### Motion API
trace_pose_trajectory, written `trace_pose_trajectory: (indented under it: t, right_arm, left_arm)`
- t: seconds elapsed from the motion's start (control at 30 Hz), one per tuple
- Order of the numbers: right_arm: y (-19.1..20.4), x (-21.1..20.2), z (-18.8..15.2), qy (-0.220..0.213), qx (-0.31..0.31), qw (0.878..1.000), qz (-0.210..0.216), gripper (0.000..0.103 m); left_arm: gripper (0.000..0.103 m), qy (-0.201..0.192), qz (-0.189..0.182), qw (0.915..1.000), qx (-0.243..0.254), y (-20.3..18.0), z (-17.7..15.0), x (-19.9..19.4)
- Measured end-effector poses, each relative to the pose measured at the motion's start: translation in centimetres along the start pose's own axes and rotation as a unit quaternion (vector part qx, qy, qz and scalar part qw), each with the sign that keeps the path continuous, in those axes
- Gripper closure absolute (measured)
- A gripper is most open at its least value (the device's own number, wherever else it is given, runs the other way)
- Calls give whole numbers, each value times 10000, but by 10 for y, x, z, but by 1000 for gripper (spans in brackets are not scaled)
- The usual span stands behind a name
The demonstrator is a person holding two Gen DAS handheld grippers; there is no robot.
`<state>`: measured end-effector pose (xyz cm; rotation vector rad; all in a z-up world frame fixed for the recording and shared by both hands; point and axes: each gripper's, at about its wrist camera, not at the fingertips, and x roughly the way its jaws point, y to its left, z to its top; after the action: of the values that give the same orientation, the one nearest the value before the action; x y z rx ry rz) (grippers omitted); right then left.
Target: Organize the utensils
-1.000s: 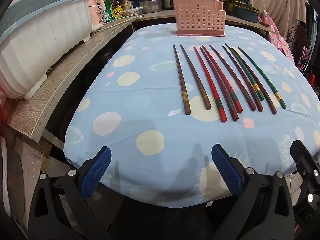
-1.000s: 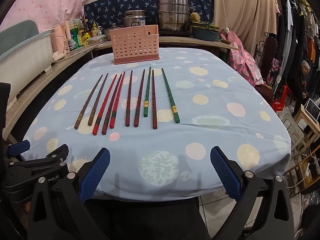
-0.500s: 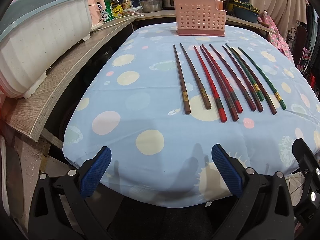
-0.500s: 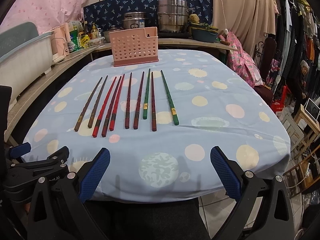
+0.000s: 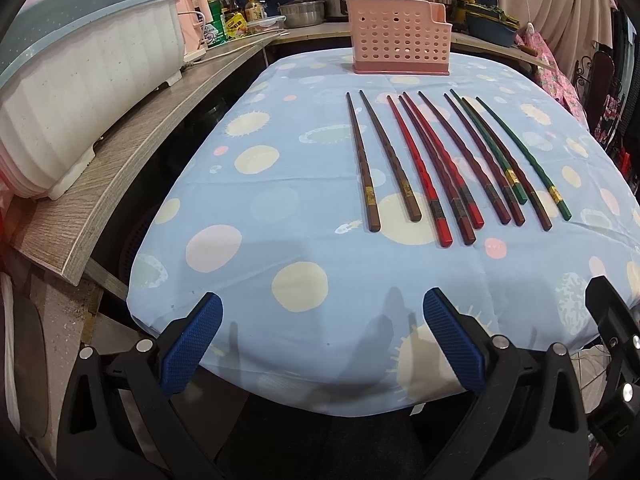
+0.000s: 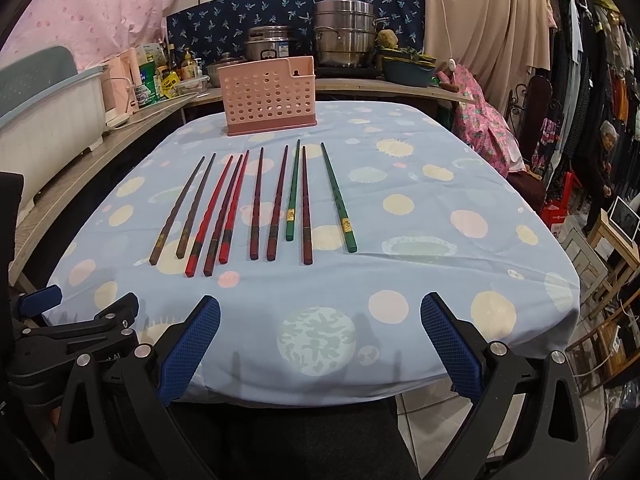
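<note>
Several chopsticks lie side by side on the blue spotted tablecloth (image 5: 260, 264): a brown pair (image 5: 362, 160) at the left, red ones (image 5: 420, 178), dark maroon ones (image 5: 468, 152) and a green pair (image 5: 524, 152) at the right. They also show in the right wrist view, brown (image 6: 182, 208), red (image 6: 210, 212), maroon (image 6: 256, 204), green (image 6: 338, 200). A pink perforated holder (image 5: 400, 42) (image 6: 270, 94) stands upright beyond their tips. My left gripper (image 5: 320, 344) and my right gripper (image 6: 320, 344) are open and empty at the table's near edge.
A white dish-drainer bin (image 5: 76, 96) sits on a wooden shelf (image 5: 132, 152) left of the table. Pots (image 6: 344, 36), bottles (image 6: 168, 76) and a teal basin (image 6: 406, 72) stand on the back counter. Clothes and a person (image 6: 604, 168) are at the right.
Both grippers have tilted or risen slightly, so the scene sits a little lower in the views. Nothing on the table has moved.
</note>
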<state>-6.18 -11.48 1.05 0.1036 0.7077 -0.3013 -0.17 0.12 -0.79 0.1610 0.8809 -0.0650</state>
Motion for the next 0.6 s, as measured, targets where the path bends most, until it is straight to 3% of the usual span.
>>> trace_pose_trajectory:
  t: [0.6]
  right_arm:
    - [-1,1,-1,21,46,10000,20,7]
  left_arm:
    - [7,26,0,10000,-14,1,2,2]
